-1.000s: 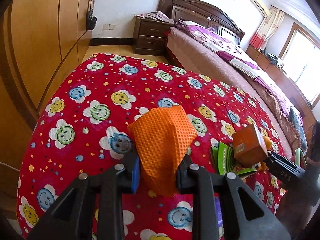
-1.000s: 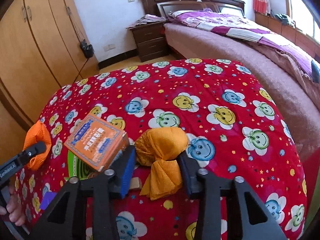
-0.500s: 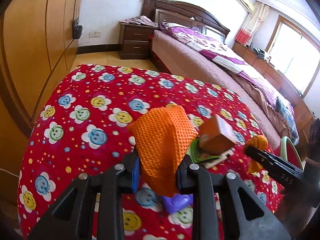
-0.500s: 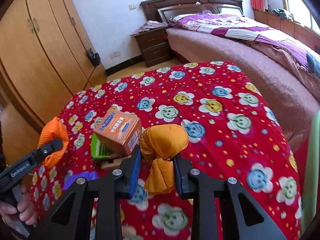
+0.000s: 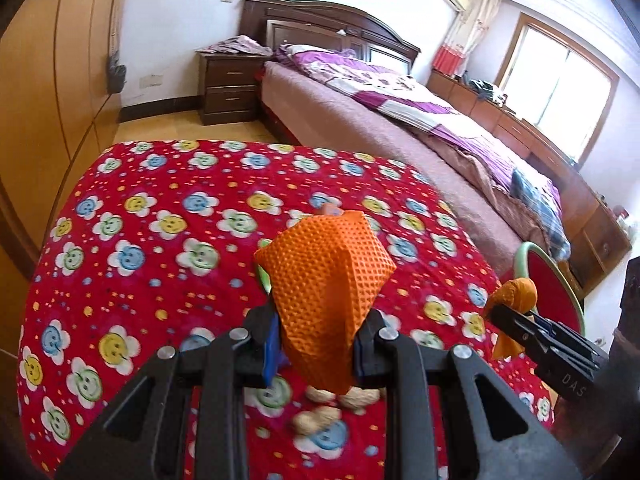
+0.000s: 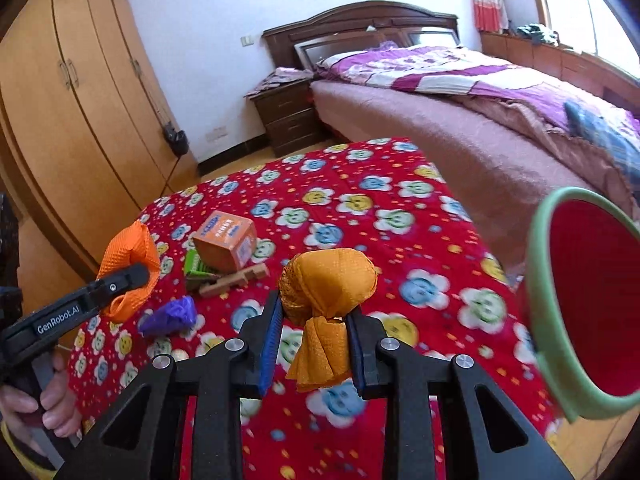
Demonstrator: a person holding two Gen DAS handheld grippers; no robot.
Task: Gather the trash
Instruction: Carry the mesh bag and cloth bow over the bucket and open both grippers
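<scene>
Altogether 2 claw-held wads (image 5: 326, 292) (image 6: 326, 280), 1 bin (image 6: 538, 280)

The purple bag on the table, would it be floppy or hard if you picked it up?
Probably floppy: the purple bag looks crumpled and wrinkly, like thin plastic. Likely light too, since it sits in a small loose lump. It shouldn't roll, because it slumps flat on the tablecloth.

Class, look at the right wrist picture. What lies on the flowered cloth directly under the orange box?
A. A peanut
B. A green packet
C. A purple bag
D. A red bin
B: the orange box rests tilted on a green packet, whose edge sticks out at the box's left; the purple bag lies apart, nearer the camera.
</scene>
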